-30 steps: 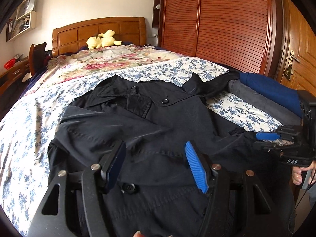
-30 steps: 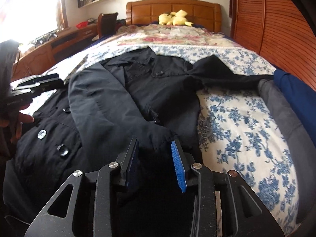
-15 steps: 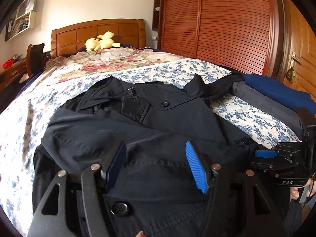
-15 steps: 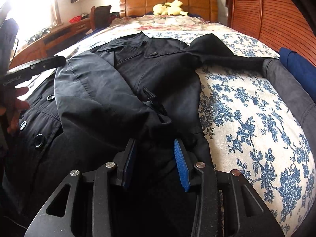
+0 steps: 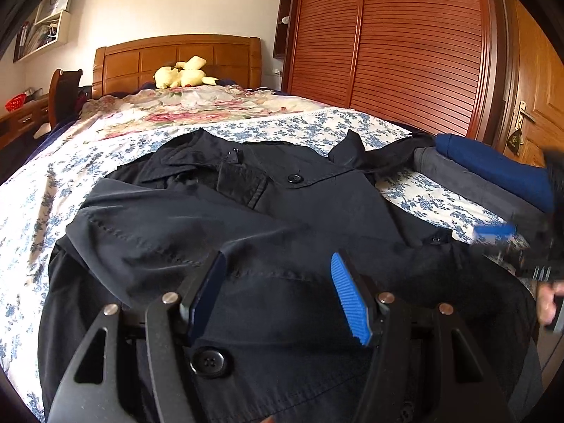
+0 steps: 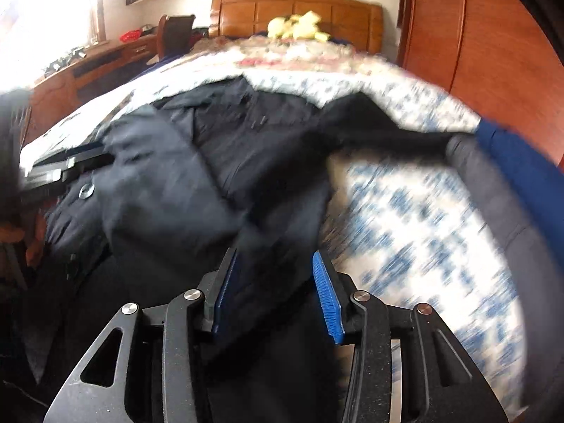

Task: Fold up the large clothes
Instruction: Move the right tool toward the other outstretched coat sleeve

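I'm over a bed (image 5: pixel 53 183) spread with a blue-flowered white sheet, a carved wooden headboard (image 5: pixel 176 60) and a yellow plush toy (image 5: pixel 181 77) at its far end and slatted wooden wardrobe doors (image 5: pixel 405 46) along its right side. The black coat (image 5: pixel 282 218), smooth matte cloth with big round buttons, lies collar toward the headboard, one sleeve reaching a grey and blue folded pile (image 5: pixel 493 179) at the bed's right edge. My left gripper (image 5: pixel 278 296) hangs spread wide above the coat's lower front, and my right gripper (image 6: pixel 273 292), its view blurred, gapes over the coat's right edge.
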A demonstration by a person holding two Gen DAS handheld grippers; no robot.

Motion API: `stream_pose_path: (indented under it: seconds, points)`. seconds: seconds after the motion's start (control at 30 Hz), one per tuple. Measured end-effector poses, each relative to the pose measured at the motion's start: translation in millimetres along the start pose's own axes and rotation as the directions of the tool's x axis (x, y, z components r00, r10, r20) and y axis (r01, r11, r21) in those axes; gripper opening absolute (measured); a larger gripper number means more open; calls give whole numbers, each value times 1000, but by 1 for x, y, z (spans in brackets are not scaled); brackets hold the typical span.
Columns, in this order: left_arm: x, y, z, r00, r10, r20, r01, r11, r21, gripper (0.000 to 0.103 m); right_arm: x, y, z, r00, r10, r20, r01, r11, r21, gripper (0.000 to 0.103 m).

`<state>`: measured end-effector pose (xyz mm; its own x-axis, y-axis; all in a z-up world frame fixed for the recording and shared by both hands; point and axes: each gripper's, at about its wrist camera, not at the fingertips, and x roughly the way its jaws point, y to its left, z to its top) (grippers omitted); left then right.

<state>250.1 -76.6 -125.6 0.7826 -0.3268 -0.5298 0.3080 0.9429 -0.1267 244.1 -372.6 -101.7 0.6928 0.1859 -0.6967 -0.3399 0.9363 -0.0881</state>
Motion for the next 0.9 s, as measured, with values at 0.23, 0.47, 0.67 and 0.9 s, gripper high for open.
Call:
stream_pose_path:
  seconds: [0.23,0.47,0.67,0.9]
  points:
    - [-4,-5,-2,1000,15,18,-15,1000,18,62,22,-47,59,996,-86,40,87,996,-19,60]
    - [-6,-10,-3,999,24,35,-26,999,42,62,90,-115,94,994,-107,-34,111,983,143,60]
    - [-6,-11,-3,999,27,38,-29,999,44,62,133,-162,103,986,-119,-119,149,947,284,60]
    - [-4,-12,-4,999,26,27,-27,998,49,62,161,-191,106,985,-74,-154,132,903,408,59]
